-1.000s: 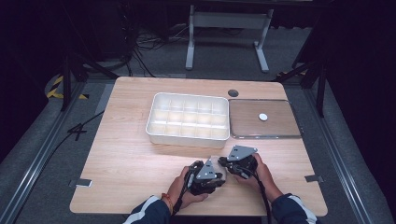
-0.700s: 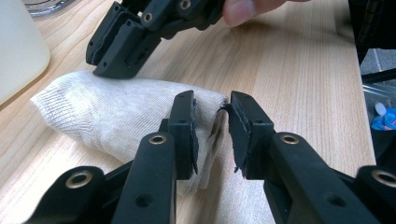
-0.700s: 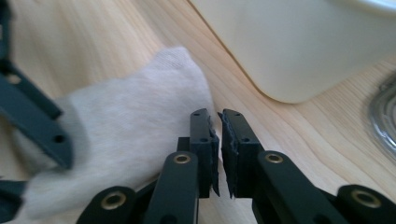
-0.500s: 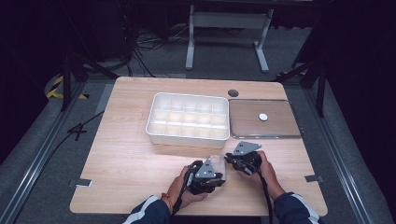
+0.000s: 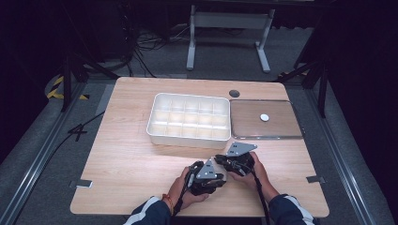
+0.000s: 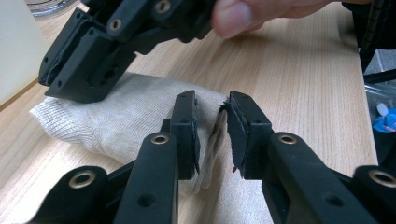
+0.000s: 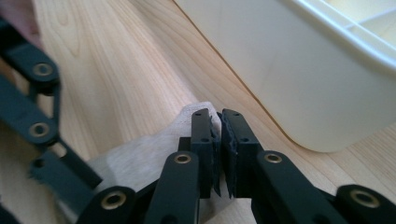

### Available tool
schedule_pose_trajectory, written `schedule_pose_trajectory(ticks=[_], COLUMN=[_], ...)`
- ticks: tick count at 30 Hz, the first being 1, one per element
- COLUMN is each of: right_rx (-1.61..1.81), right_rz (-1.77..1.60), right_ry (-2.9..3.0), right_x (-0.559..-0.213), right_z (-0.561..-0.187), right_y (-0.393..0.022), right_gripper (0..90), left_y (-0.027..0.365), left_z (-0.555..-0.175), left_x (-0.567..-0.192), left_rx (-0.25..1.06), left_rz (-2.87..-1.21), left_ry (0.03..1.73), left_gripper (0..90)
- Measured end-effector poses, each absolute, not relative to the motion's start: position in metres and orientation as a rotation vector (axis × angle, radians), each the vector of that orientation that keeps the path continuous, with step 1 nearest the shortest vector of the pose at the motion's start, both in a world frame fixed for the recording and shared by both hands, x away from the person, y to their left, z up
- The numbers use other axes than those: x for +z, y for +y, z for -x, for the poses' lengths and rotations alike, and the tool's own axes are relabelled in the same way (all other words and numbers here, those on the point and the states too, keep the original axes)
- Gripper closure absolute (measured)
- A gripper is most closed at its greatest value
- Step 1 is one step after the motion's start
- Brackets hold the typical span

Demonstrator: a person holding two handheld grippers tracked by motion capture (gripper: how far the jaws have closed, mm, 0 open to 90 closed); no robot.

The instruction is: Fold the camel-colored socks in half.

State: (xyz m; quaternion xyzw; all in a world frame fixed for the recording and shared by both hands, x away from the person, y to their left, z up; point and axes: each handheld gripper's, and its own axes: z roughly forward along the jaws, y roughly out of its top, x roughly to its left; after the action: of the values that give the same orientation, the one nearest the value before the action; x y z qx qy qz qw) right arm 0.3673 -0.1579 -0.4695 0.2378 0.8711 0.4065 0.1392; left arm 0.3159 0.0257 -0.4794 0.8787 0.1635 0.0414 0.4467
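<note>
Beige knit cloth (image 6: 116, 116) lies on the surface (image 5: 131, 159) near the white tray (image 5: 187, 136); left hand-held gripper (image 6: 212, 128) and right hand-held gripper (image 7: 219, 140) each pinch an edge. I'd lift evenly, grips tight

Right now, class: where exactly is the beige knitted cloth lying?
The knitted cloth lies on the table near its front edge, between both tools, just in front of the white compartment tray.

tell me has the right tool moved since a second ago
No. In the high view the right tool sits at the same spot below the white tray's near right corner as before, pinching the beige cloth.
</note>
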Motion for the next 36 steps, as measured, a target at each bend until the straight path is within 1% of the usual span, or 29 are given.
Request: schedule_pose_trajectory(ticks=[6,14,18,26,27,31,36], right_rx=[1.064,1.063,1.099,1.132,1.138,1.146,1.162], right_rz=[-0.747,-0.814,-0.830,-0.821,-0.811,-0.796,-0.800], right_ry=[2.497,2.465,2.437,2.440,2.441,2.435,2.434], right_x=[-0.478,-0.475,-0.470,-0.463,-0.461,-0.457,-0.452], right_z=[-0.373,-0.378,-0.377,-0.373,-0.372,-0.369,-0.367], right_y=[-0.158,-0.173,-0.180,-0.187,-0.188,-0.187,-0.186], right_gripper=[86.9,84.0,81.3,77.6,77.0,74.7,71.0], left_y=[0.025,0.026,0.028,0.034,0.035,0.040,0.042], left_z=[-0.313,-0.314,-0.315,-0.312,-0.312,-0.309,-0.309], left_x=[-0.479,-0.479,-0.477,-0.465,-0.464,-0.460,-0.460], left_rx=[0.123,0.118,0.104,0.148,0.166,0.167,0.157], left_rz=[-2.186,-2.174,-2.159,-2.153,-2.155,-2.142,-2.140], left_ry=[0.403,0.415,0.423,0.423,0.415,0.426,0.432], left_gripper=[73.0,73.0,68.7,63.1,62.0,56.7,55.0])
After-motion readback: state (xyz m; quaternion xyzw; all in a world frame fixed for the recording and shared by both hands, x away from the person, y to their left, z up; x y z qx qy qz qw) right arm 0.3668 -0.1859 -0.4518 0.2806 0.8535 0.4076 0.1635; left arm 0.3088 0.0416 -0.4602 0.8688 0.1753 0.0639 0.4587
